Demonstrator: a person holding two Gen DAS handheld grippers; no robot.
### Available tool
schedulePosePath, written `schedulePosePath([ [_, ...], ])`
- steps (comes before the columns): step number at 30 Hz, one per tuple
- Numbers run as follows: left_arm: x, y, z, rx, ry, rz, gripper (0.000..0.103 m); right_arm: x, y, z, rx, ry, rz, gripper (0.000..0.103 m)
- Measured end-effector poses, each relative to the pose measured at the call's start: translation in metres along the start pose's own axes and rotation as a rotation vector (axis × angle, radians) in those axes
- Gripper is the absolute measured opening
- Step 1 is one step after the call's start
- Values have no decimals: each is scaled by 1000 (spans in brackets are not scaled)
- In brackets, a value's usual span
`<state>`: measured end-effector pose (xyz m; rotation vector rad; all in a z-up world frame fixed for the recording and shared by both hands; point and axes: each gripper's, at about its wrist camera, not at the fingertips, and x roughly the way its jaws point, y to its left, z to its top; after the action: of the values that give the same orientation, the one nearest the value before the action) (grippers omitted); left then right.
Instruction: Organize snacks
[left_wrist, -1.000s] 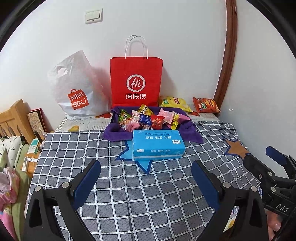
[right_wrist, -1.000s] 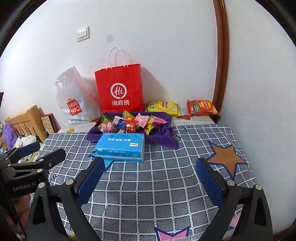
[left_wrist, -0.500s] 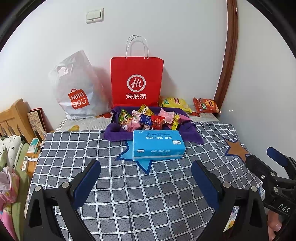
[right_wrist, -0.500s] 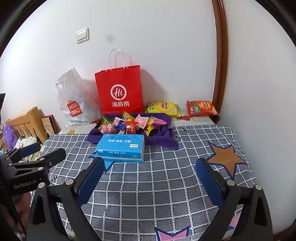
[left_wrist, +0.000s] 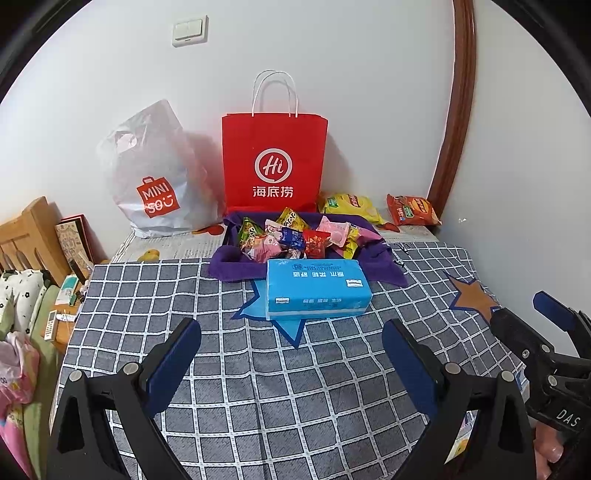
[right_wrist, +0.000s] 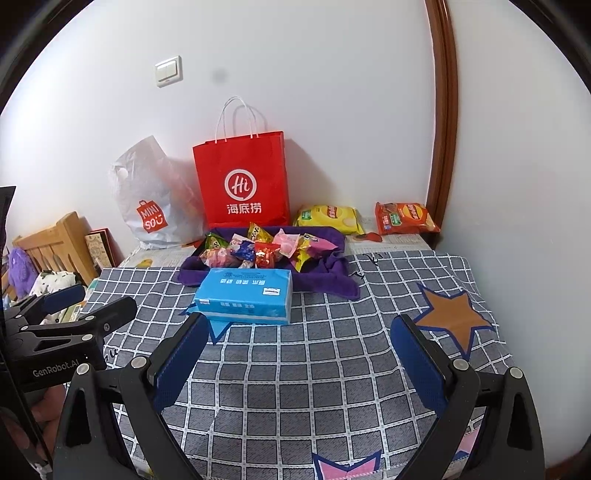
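Grey checked cloth (left_wrist: 258, 369) with star patches covers the table in front of us, and both our grippers hover above its near edge. Our left gripper (left_wrist: 291, 354) has its blue-padded fingers (left_wrist: 173, 360) spread wide with nothing between them; our right gripper (right_wrist: 299, 350) is spread just as wide and also empty. In the left wrist view the right gripper shows at the far right edge, with fingertips of our hand (left_wrist: 546, 448) wrapped under it.

Beyond the grippers, a light blue tissue pack (left_wrist: 317, 288) lies flat on the cloth, over a blue star patch. Just behind it, touching its far edge, a purple cloth (left_wrist: 229, 264) is bunched up around a pile of small wrapped snacks (left_wrist: 295, 238) in pink, red, blue, green and yellow wrappers.

Against the wall stands a red paper bag (left_wrist: 275, 158) with white handles, upright, and to its left slumps a white plastic Miniso bag (left_wrist: 155, 177). To the right of the red bag, 2 larger packets lie on printed paper: a yellow chip bag (left_wrist: 351, 206) and an orange chip bag (left_wrist: 413, 210) near the wooden door frame (left_wrist: 456, 110). A light switch (left_wrist: 190, 31) sits high on the wall.
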<state>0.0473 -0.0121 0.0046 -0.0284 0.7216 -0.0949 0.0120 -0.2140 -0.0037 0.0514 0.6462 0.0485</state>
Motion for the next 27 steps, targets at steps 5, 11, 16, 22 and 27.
schedulePosePath([
  [5, 0, 0, 0, 0, 0, 2, 99, 0, 0, -1, 2, 0, 2, 98],
  [11, 0, 1, -2, 1, 3, 3, 99, -1, 0, -1, -2, -2, 3, 98],
  [16, 0, 1, -2, 0, 2, 4, 99, -1, 0, -1, -5, -3, 1, 98],
  [22, -1, 4, -3, 2, 0, 3, 99, -1, 1, 0, -8, -3, 5, 98],
  [27, -2, 5, -3, 5, 1, 4, 99, -1, 2, 0, -8, -3, 6, 98],
])
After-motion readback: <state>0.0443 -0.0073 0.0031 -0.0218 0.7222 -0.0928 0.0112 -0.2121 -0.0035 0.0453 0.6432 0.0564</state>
